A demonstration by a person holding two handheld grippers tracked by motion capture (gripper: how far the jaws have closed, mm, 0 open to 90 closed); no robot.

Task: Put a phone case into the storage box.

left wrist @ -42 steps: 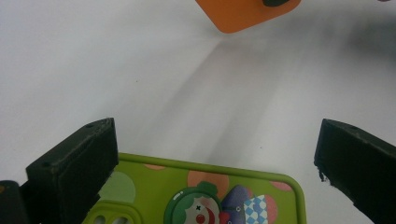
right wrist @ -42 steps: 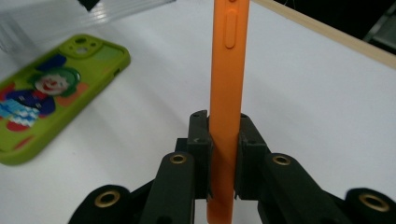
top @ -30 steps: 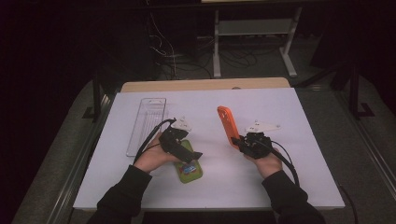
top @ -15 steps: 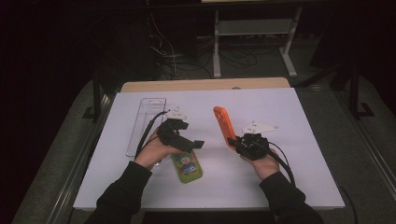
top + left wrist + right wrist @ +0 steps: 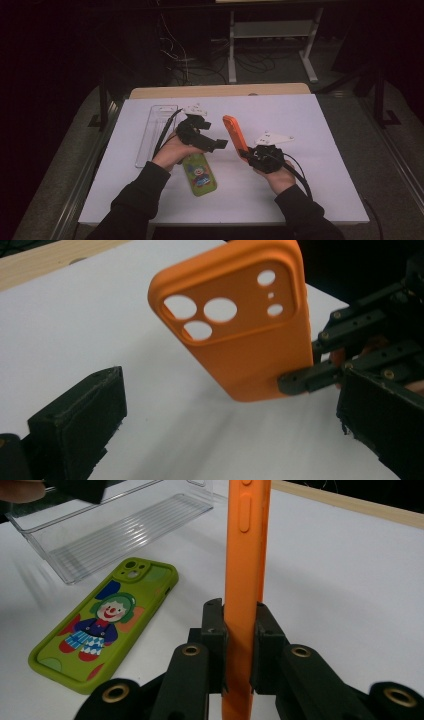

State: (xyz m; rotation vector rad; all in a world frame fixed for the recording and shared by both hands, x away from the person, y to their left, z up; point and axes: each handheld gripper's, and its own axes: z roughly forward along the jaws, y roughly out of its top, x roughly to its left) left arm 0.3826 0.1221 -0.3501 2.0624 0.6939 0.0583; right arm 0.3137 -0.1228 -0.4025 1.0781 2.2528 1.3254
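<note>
My right gripper (image 5: 248,153) is shut on the lower end of an orange phone case (image 5: 235,135), holding it tilted above the white table; the jaws pinch its edge (image 5: 243,645). The orange phone case (image 5: 240,325) shows its camera cut-outs in the left gripper view. My left gripper (image 5: 216,145) is open, lifted off the table, its jaws pointing toward the orange case with nothing between them. A green phone case with a clown picture (image 5: 198,172) lies flat on the table below the left hand, also seen as the green case (image 5: 102,625).
A clear plastic tray (image 5: 152,132) lies on the white table (image 5: 325,165) to the left; the clear tray (image 5: 115,527) appears behind the green case. A wooden strip runs along the table's far edge. Dark floor, cables and a metal stand lie beyond.
My left gripper let go of the green case, rose and swung right toward the orange case. The right gripper shifted the orange case slightly left.
</note>
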